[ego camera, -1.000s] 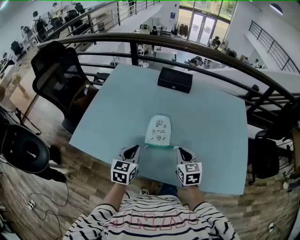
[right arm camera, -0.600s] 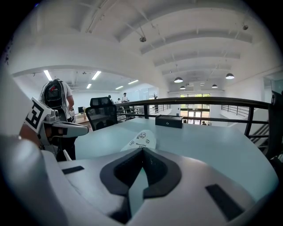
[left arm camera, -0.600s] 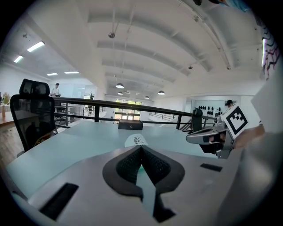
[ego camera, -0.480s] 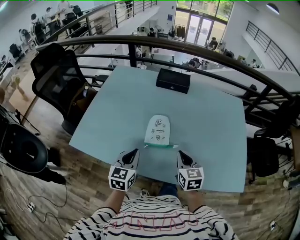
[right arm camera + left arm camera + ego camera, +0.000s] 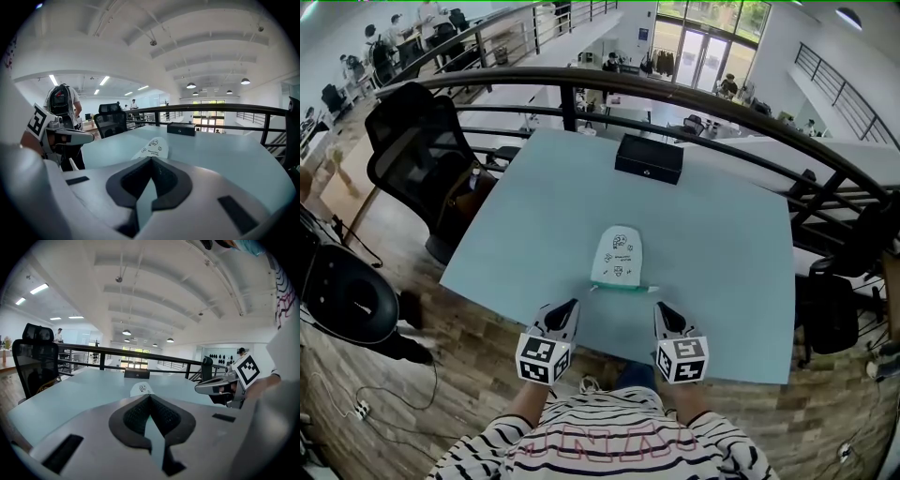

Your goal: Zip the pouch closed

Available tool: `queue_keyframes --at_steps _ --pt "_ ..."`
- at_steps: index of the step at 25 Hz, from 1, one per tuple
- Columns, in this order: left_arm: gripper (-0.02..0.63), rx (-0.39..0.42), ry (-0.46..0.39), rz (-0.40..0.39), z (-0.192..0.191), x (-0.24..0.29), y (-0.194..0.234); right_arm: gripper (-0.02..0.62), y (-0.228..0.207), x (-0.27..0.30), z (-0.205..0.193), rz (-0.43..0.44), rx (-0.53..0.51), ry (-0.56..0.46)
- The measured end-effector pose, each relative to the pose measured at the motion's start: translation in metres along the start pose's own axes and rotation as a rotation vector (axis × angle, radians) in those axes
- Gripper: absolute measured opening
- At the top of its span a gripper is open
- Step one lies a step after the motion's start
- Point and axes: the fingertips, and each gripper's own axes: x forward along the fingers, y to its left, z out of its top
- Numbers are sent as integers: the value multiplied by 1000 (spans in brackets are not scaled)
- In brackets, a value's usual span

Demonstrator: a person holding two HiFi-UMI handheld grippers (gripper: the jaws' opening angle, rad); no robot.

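A white pouch [image 5: 618, 259] with small printed drawings lies flat on the pale blue table [image 5: 544, 216], its green zipper edge [image 5: 623, 288] toward me. In the left gripper view the pouch [image 5: 140, 389] peeks just beyond the jaw tips; in the right gripper view the pouch [image 5: 152, 147] lies ahead, slightly left. My left gripper [image 5: 567, 307] hovers near the table's front edge, left of the zipper end, shut and empty. My right gripper [image 5: 663, 310] hovers to the zipper's right, also shut with nothing in it. Neither touches the pouch.
A black box [image 5: 649, 157] sits at the table's far edge. A black office chair [image 5: 417, 159] stands to the left of the table. A dark curved railing [image 5: 675, 94] runs behind it, and another black chair [image 5: 830, 314] is at the right.
Both grippers have drawn back a little from the pouch toward the table's front edge. The pouch has not moved.
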Motion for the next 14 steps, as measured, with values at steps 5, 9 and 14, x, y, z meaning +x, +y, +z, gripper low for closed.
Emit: queue_keyframes --at_steps 5,9,14 --pt "25 -2 7 9 -2 -1 -1 26 -1 0 -2 6 -2 2" --pt "25 -3 9 17 -3 0 -1 26 -3 1 -1 8 -8 2" --pt "25 8 13 24 -5 3 0 26 -6 3 -1 9 -9 5"
